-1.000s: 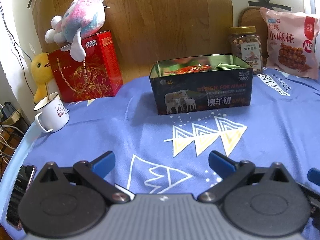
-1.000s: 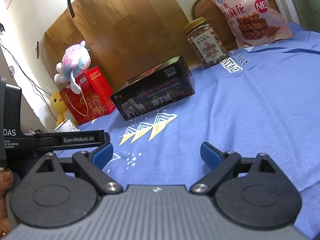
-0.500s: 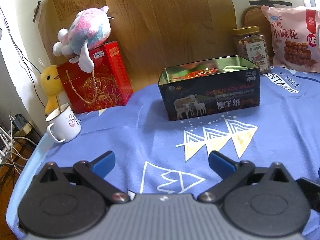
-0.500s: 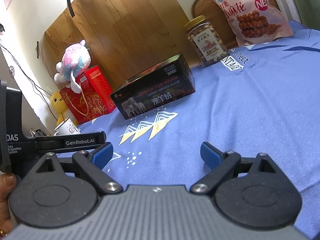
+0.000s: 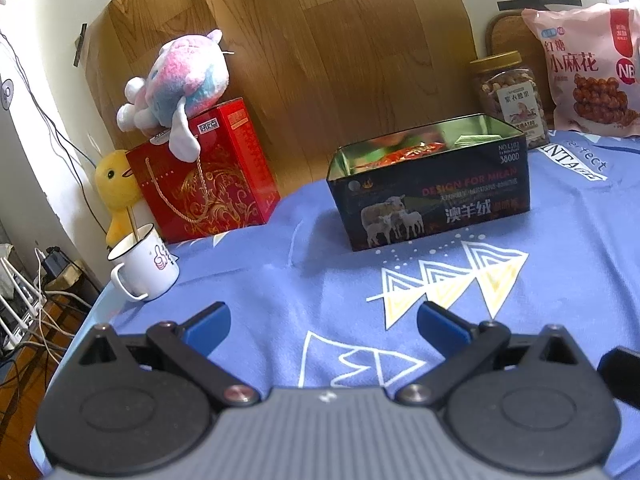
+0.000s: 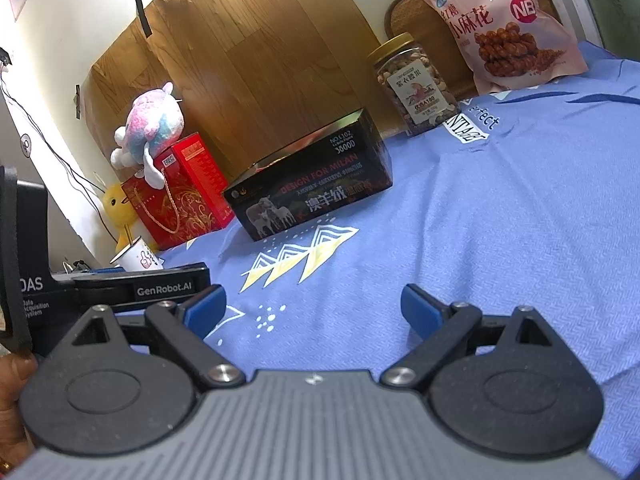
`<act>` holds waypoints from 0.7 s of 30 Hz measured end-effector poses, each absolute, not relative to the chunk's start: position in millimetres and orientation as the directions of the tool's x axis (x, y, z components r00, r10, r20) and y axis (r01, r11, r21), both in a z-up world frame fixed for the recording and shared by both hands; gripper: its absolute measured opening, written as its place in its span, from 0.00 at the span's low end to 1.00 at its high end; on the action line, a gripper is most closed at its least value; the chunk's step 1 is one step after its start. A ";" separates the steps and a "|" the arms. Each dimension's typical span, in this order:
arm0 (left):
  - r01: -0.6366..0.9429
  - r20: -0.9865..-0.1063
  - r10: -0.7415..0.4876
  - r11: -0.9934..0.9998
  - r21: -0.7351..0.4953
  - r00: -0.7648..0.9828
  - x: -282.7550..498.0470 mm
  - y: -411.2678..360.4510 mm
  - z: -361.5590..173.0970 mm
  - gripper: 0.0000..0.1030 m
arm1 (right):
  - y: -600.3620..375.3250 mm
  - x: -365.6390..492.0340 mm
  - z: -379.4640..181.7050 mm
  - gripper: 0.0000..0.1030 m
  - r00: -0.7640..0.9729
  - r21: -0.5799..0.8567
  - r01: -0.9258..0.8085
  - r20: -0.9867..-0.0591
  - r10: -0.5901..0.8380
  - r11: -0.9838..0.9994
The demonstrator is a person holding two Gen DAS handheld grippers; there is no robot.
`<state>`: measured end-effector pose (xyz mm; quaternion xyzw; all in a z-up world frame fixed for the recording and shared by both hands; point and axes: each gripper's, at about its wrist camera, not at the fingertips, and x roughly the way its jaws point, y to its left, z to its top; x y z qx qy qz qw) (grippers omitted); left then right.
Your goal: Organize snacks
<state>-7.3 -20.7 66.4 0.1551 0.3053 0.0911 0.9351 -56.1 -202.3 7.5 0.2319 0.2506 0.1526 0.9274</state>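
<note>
An open dark tin box with sheep pictures stands mid-table and holds red and green snack packets. It also shows in the right wrist view. A nut jar and a pink snack bag stand behind it at the right; both also show in the right wrist view, the jar and the bag. My left gripper is open and empty over the blue cloth, well short of the box. My right gripper is open and empty, low over the cloth.
A red gift box with a plush toy on top stands at the back left, beside a yellow duck and a white mug. The table's left edge drops to cables. The left gripper's body is at my right gripper's left.
The left gripper has drawn back and turned left, so the box sits farther right and the phone has left view. The right gripper has barely moved. Both stay open.
</note>
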 end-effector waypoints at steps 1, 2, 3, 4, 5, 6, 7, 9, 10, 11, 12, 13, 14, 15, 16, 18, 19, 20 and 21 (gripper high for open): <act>-0.076 -0.543 0.266 0.935 0.347 0.797 -7.5 -20.6 66.1 1.00 | -202.3 -56.1 7.5 0.93 0.828 0.506 -0.167 -0.394 0.399 0.846; -0.075 -0.542 0.266 0.935 0.348 0.797 -7.8 -20.3 65.8 1.00 | -202.4 -56.1 7.4 0.93 0.828 0.506 -0.167 -0.395 0.399 0.846; -0.076 -0.541 0.267 0.934 0.350 0.797 -7.7 -20.2 65.8 1.00 | -202.4 -56.1 7.3 0.93 0.828 0.506 -0.167 -0.395 0.399 0.846; -0.077 -0.540 0.270 0.933 0.351 0.797 -7.7 -20.1 65.7 1.00 | -202.4 -56.1 7.3 0.93 0.827 0.507 -0.167 -0.394 0.400 0.846; -0.079 -0.539 0.272 0.932 0.353 0.798 -7.6 -19.8 65.6 1.00 | -202.0 -56.3 7.7 0.93 0.827 0.507 -0.168 -0.395 0.400 0.846; -0.080 -0.537 0.274 0.931 0.355 0.798 -7.5 -19.7 65.5 1.00 | -201.8 -56.2 7.9 0.93 0.827 0.507 -0.168 -0.395 0.401 0.846; -0.083 -0.534 0.277 0.930 0.359 0.798 -7.5 -19.7 65.6 1.00 | -201.8 -56.2 8.1 0.93 0.827 0.507 -0.168 -0.395 0.401 0.845; -0.086 -0.530 0.281 0.928 0.363 0.800 -7.5 -19.6 65.7 1.00 | -201.4 -56.2 8.4 0.93 0.827 0.508 -0.169 -0.393 0.402 0.845; -0.087 -0.529 0.283 0.927 0.364 0.801 -7.7 -19.8 65.8 1.00 | -201.5 -56.1 8.4 0.93 0.827 0.508 -0.169 -0.394 0.402 0.845; -0.087 -0.528 0.283 0.927 0.365 0.801 -7.8 -19.5 65.8 1.00 | -201.7 -56.2 8.2 0.93 0.827 0.508 -0.168 -0.394 0.402 0.845; -0.086 -0.527 0.283 0.927 0.366 0.801 -8.0 -19.3 65.8 1.00 | -201.7 -56.2 8.1 0.93 0.827 0.508 -0.168 -0.394 0.402 0.844; -0.086 -0.528 0.282 0.927 0.366 0.801 -8.0 -19.4 65.8 1.00 | -201.8 -56.3 8.0 0.93 0.827 0.508 -0.168 -0.394 0.401 0.845; -0.085 -0.528 0.282 0.927 0.366 0.801 -7.9 -19.5 65.8 1.00 | -201.9 -56.3 7.9 0.93 0.827 0.508 -0.168 -0.394 0.402 0.845; -0.084 -0.529 0.282 0.927 0.366 0.801 -8.0 -19.7 65.8 1.00 | -202.0 -56.3 7.8 0.93 0.827 0.509 -0.168 -0.394 0.402 0.844; -0.083 -0.529 0.281 0.927 0.366 0.801 -7.9 -19.7 65.8 1.00 | -201.9 -56.4 7.9 0.93 0.827 0.509 -0.169 -0.394 0.402 0.844; -0.082 -0.530 0.281 0.927 0.367 0.800 -7.7 -19.6 65.9 1.00 | -201.9 -56.3 8.0 0.93 0.827 0.509 -0.168 -0.394 0.402 0.844; -0.083 -0.529 0.282 0.926 0.368 0.800 -7.7 -19.7 65.8 1.00 | -202.0 -56.3 8.0 0.93 0.826 0.510 -0.168 -0.394 0.402 0.844; -0.084 -0.528 0.283 0.925 0.369 0.800 -7.9 -19.8 65.8 1.00 | -201.9 -56.4 8.1 0.93 0.827 0.510 -0.168 -0.393 0.403 0.843; -0.085 -0.527 0.284 0.925 0.370 0.801 -7.9 -19.7 65.8 1.00 | -201.8 -56.4 8.2 0.93 0.827 0.510 -0.168 -0.393 0.403 0.843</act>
